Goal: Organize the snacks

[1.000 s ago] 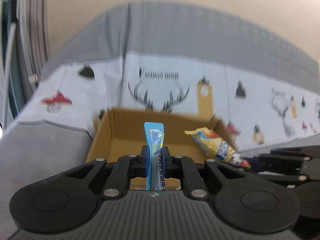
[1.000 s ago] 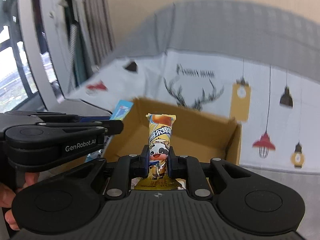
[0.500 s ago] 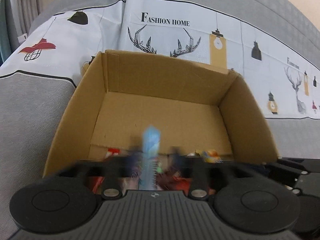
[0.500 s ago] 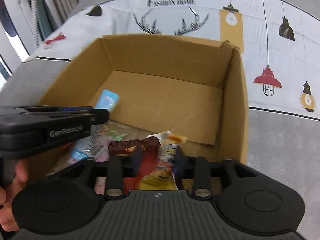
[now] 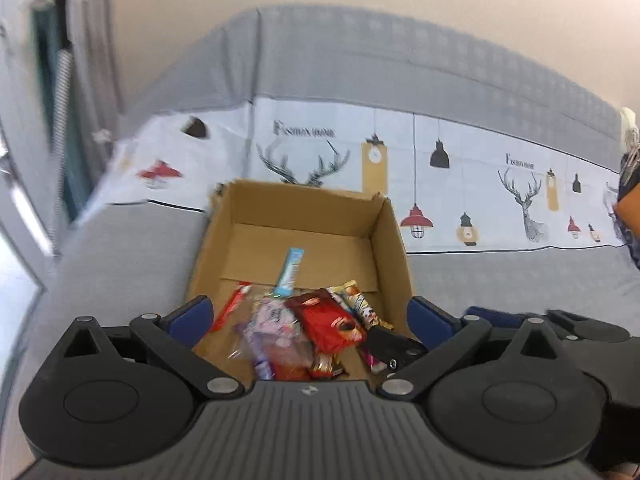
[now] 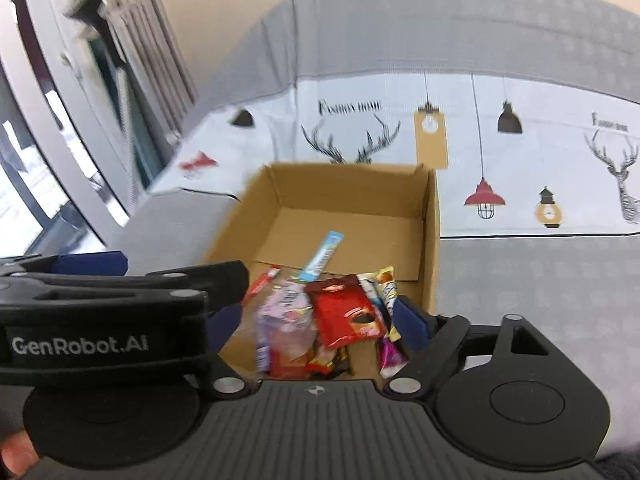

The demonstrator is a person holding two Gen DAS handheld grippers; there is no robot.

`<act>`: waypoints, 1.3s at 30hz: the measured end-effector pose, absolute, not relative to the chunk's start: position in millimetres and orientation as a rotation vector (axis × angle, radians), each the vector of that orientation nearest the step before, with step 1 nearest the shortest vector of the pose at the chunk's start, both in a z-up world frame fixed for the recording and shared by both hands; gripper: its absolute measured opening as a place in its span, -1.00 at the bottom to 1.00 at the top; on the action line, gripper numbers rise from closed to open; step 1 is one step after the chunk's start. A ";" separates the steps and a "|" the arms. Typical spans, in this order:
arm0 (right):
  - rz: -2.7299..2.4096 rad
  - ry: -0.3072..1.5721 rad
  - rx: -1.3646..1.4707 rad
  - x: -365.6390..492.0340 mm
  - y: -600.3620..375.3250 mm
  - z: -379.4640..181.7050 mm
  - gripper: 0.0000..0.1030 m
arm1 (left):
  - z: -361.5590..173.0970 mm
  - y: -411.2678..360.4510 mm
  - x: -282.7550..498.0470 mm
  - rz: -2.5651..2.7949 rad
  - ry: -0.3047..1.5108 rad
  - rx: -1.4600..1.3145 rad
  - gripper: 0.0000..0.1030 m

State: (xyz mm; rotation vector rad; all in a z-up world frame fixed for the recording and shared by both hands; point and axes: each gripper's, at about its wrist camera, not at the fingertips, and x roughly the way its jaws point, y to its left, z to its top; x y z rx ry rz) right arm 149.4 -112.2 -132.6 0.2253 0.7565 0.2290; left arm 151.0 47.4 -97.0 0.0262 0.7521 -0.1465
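Observation:
An open cardboard box (image 5: 386, 240) (image 6: 433, 236) stands on the grey sofa and holds several snacks. The blue stick packet (image 5: 289, 272) (image 6: 323, 255) lies on the box floor. The yellow cow packet (image 5: 360, 308) (image 6: 386, 286) rests beside a red packet (image 5: 328, 320) (image 6: 346, 312) and a pink bag (image 5: 272, 320) (image 6: 284, 312). My left gripper (image 5: 310, 318) hovers above the box's near edge, jaws opening, nothing between them. My right gripper (image 6: 318, 322) hovers next to it, jaws also opening and empty, its left finger partly hidden behind the left gripper's body (image 6: 100, 312).
A printed cover (image 5: 440, 176) with deer and lamps drapes the sofa back behind the box. Curtains and a window frame (image 6: 60, 140) stand at the left. Grey seat cushion (image 5: 520, 276) stretches right of the box. A hand (image 6: 16, 456) shows at the lower left corner.
Both grippers were shut on their packets, dipped into the box, let go and opened. They have since drawn back and up. The blue stick and cow packet now lie in the box.

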 end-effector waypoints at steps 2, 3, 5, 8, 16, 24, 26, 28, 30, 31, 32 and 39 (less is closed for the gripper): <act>0.219 0.739 0.221 121.3 -115.7 -110.2 0.89 | -71.9 42.9 118.7 -0.114 0.733 0.039 1.00; 0.213 0.730 0.219 107.2 -117.6 -99.7 0.92 | -61.2 40.8 102.9 -0.105 0.720 0.049 1.00; 0.201 0.709 0.210 80.8 -123.5 -81.5 0.99 | -42.9 35.8 73.9 -0.092 0.701 0.064 1.00; 0.189 0.722 0.219 47.2 -130.8 -61.1 0.99 | -24.4 30.1 43.5 -0.052 0.724 0.071 1.00; 0.140 0.704 0.217 -2.2 -137.5 -32.8 0.99 | 0.7 20.4 -1.8 0.000 0.681 0.102 1.00; 0.145 0.712 0.237 -12.3 -139.8 -31.5 0.99 | 1.1 21.4 -4.5 -0.007 0.704 0.114 1.00; 0.142 0.726 0.236 -10.1 -140.1 -33.9 0.99 | -0.2 20.8 -2.7 -0.006 0.717 0.115 1.00; 0.141 0.734 0.238 -9.4 -139.5 -34.4 0.99 | -1.4 21.0 -2.2 -0.005 0.721 0.113 1.00; 0.139 0.740 0.239 -9.4 -138.9 -34.2 0.99 | -1.4 20.5 -3.2 0.001 0.718 0.111 1.00; 0.139 0.739 0.240 -10.3 -139.4 -33.9 0.99 | -0.9 19.8 -3.9 0.005 0.714 0.113 1.00; 0.139 0.738 0.242 -10.5 -139.1 -33.4 0.99 | -0.6 20.0 -3.6 0.006 0.713 0.116 1.00; 0.152 0.732 0.252 -11.3 -145.7 -32.7 0.99 | 2.7 19.2 -7.7 0.032 0.699 0.119 1.00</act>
